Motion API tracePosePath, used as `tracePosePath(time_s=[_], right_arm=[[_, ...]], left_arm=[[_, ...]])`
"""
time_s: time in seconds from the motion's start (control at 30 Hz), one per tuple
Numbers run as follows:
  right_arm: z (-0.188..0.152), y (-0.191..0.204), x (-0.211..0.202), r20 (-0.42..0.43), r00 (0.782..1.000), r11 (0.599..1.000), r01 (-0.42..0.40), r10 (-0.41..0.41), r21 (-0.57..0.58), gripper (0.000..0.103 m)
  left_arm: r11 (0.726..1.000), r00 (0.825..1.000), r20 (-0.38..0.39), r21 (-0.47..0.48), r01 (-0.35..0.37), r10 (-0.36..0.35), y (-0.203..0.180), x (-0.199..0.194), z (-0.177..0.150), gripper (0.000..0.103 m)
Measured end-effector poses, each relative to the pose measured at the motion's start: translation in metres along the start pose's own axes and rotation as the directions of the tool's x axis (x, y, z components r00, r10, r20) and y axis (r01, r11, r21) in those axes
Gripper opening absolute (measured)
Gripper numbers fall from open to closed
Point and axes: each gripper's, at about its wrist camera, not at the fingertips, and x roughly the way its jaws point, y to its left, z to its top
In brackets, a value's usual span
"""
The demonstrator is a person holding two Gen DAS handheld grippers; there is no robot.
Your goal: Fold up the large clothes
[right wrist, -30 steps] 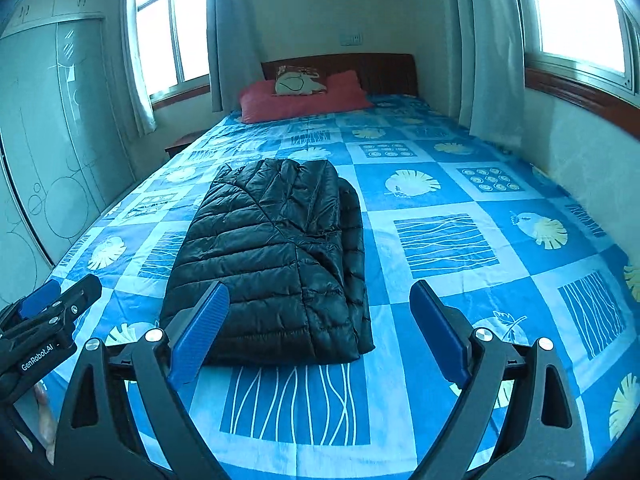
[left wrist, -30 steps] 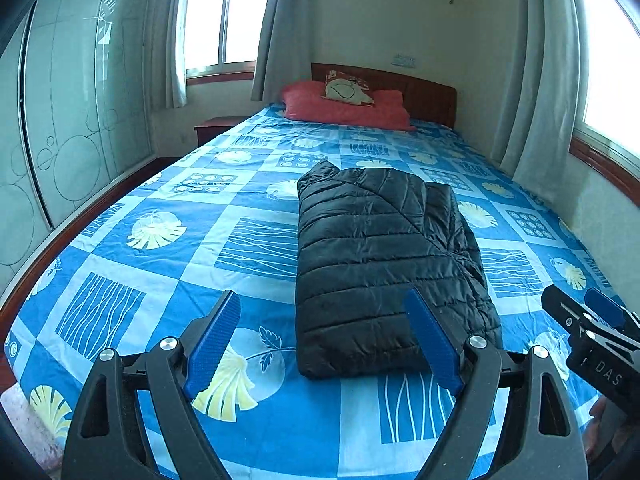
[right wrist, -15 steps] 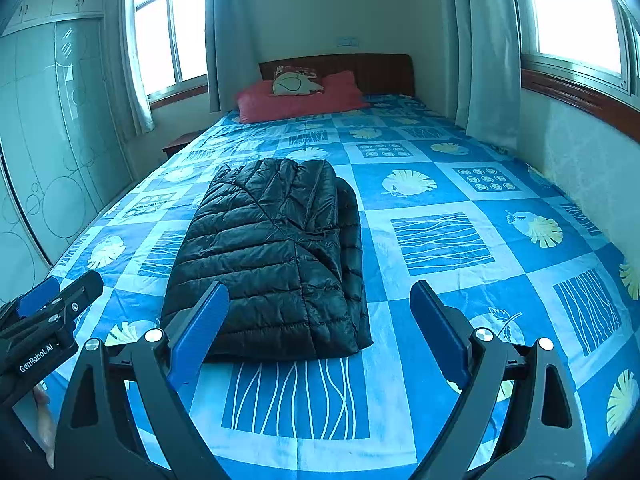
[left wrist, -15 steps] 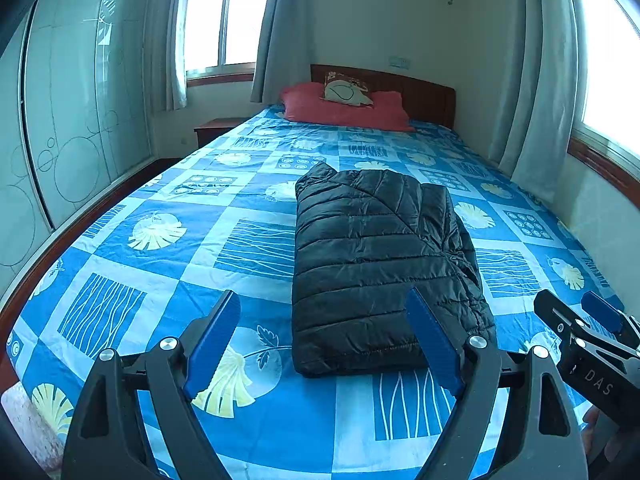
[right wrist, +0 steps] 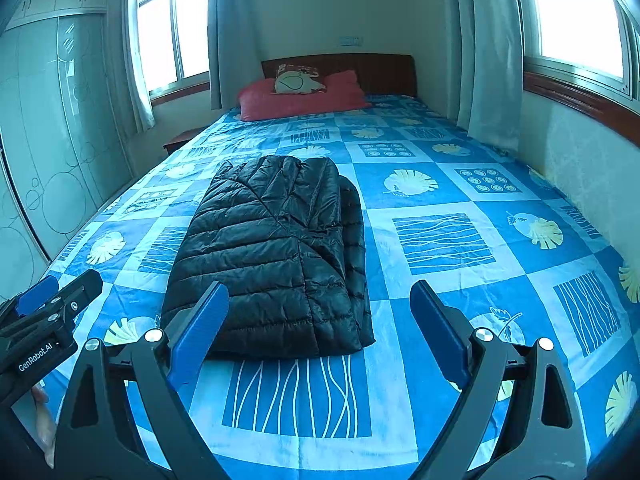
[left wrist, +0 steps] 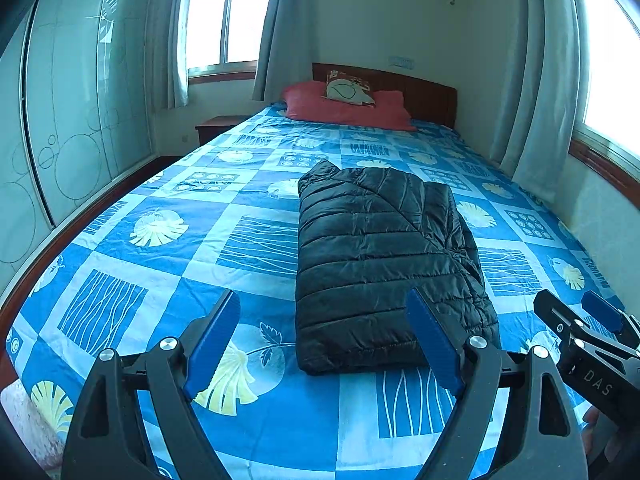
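Note:
A black quilted puffer jacket (left wrist: 380,256) lies folded into a long rectangle on the blue patterned bed (left wrist: 180,264); it also shows in the right wrist view (right wrist: 276,256). My left gripper (left wrist: 324,340) is open and empty, held above the bed's near end, just short of the jacket's near edge. My right gripper (right wrist: 320,332) is open and empty, also short of the jacket's near edge. Each gripper appears at the edge of the other's view, the right one (left wrist: 592,344) and the left one (right wrist: 44,320).
Red pillows (left wrist: 344,108) and a wooden headboard (left wrist: 432,96) are at the far end. A wardrobe with frosted doors (left wrist: 72,120) stands on the left. Curtains and a wall (left wrist: 536,92) run along the right. A small nightstand (left wrist: 216,126) is by the far window.
Both grippers have drawn back and risen slightly from the jacket, so it sits a little farther away. The jacket itself has not moved. Both grippers stay open.

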Motion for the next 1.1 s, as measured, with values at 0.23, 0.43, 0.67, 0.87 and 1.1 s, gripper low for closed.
tracePosePath(time_s=[0.23,0.43,0.67,0.87,1.1], right_arm=[[-0.0006,0.0008,-0.0003,-0.001,1.000,1.000,0.002,-0.002,-0.001,0.092],[-0.0015,-0.0002,-0.0002,-0.001,1.000,1.000,0.001,-0.001,-0.002,0.092],[-0.0017,0.0002,-0.0003,-0.001,1.000,1.000,0.002,-0.002,-0.002,0.092],[-0.0017,0.0000,-0.0004,-0.001,1.000,1.000,0.001,-0.001,-0.002,0.092],[-0.0020,0.0000,-0.0005,-0.002,1.000,1.000,0.001,-0.001,-0.003,0.092]], left_arm=[[1.000,1.000,0.001,-0.008,0.000,0.000,0.0013,-0.0002,0.0000,0.084],[1.000,1.000,0.008,-0.011,0.001,-0.001,0.0004,-0.0020,0.0001,0.084],[1.000,1.000,0.013,-0.008,-0.001,0.001,-0.0008,-0.0027,0.0003,0.084],[1.000,1.000,0.015,-0.015,0.011,-0.011,-0.0008,-0.0033,0.0000,0.084],[1.000,1.000,0.016,-0.014,0.010,-0.010,-0.0005,-0.0047,-0.0004,0.084]])
